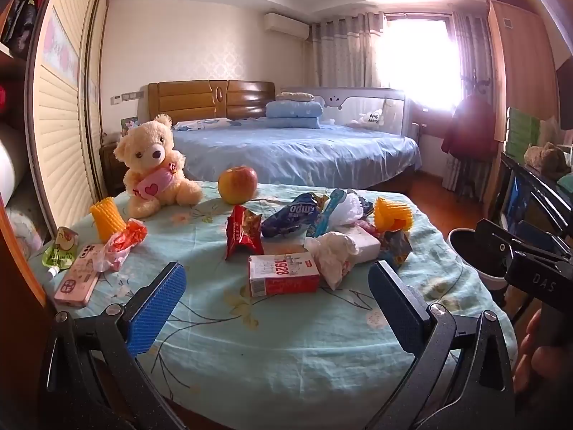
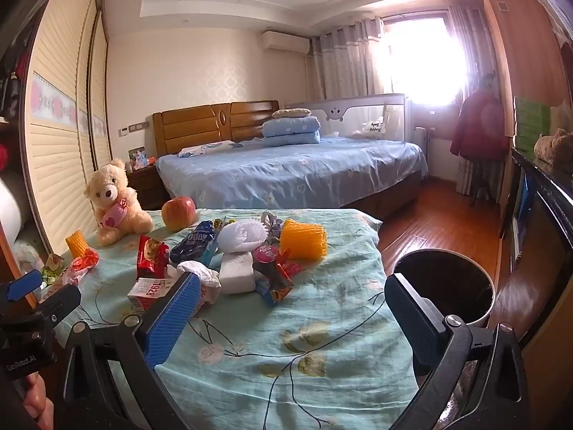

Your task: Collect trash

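Nearest, left gripper [image 1: 277, 301] and right gripper [image 2: 290, 308] with blue-padded fingers spread wide, empty. At twelve o'clock, heaped crinkled wrappers [image 1: 315, 229] on floral turquoise cloth [image 1: 286, 340], partly overlapping. At three o'clock, round black-lined bin [image 2: 444, 286], rim cut off; bare cloth between.

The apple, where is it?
In both views the apple sits at the far edge of the table, just right of the teddy bear, behind the wrappers.
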{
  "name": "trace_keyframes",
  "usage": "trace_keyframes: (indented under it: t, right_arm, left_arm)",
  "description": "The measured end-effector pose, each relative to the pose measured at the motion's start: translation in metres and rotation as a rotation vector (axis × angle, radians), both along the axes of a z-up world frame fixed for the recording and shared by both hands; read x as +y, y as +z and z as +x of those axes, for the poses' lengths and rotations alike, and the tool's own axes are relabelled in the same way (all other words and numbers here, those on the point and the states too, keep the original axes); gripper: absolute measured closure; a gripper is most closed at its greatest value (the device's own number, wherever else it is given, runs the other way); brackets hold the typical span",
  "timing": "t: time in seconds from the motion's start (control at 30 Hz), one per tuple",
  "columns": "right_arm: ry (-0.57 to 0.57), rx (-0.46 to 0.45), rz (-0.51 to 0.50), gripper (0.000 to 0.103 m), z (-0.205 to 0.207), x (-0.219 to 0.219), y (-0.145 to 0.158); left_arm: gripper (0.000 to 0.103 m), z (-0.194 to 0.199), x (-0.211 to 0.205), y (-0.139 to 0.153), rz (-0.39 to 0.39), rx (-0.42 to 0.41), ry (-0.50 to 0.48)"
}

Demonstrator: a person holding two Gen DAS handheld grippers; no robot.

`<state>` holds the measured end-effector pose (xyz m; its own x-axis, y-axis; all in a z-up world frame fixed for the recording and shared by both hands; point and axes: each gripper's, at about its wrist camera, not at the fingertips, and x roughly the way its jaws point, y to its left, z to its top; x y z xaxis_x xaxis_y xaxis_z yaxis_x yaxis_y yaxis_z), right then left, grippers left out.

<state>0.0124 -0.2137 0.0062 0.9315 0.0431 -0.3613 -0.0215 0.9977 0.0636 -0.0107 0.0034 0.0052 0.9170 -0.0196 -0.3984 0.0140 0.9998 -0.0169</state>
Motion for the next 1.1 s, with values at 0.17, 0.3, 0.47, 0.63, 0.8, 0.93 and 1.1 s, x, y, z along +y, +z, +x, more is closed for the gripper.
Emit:
trace_keyframes:
  t: [0.17, 0.3, 0.47, 0.63, 0.8, 0.93, 1.1]
  right_arm:
    - [0.002, 0.006, 0.000, 0.000, 0.0017, -0.0049, -0.0007]
    - [0.004, 0.009, 0.003, 0.000, 0.0016, 0.0024, -0.0019]
    - [0.010, -0.007, -0.008, 0.000, 0.0011, -0.0045, -0.0019]
    - [0.013, -0.003, -0.007, 0.000, 0.0016, 0.0006, -0.0029]
    - [0.017, 0.000, -0.005, 0.000, 0.0018, 0.0022, -0.0034]
    - [0.018, 0.006, -0.009, 0.000, 0.0020, 0.0028, -0.0037]
    - [0.022, 0.020, -0.020, 0.000, 0.0030, 0.0047, -0.0050]
  left_arm:
    - [0.000, 0.0007, 0.0003, -0.0006, 0.000, 0.002, 0.000]
    - [0.000, 0.0009, 0.0012, -0.0007, 0.000, 0.003, -0.001]
    - [0.000, 0.0026, 0.0013, -0.0016, -0.002, 0.005, 0.000]
    - [0.000, 0.0033, 0.0019, -0.0017, -0.002, 0.006, -0.001]
    - [0.000, 0.0031, 0.0014, -0.0019, -0.001, 0.006, 0.000]
    - [0.000, 0.0031, 0.0014, -0.0020, -0.001, 0.007, 0.001]
    - [0.000, 0.0041, 0.0015, -0.0023, -0.001, 0.007, 0.001]
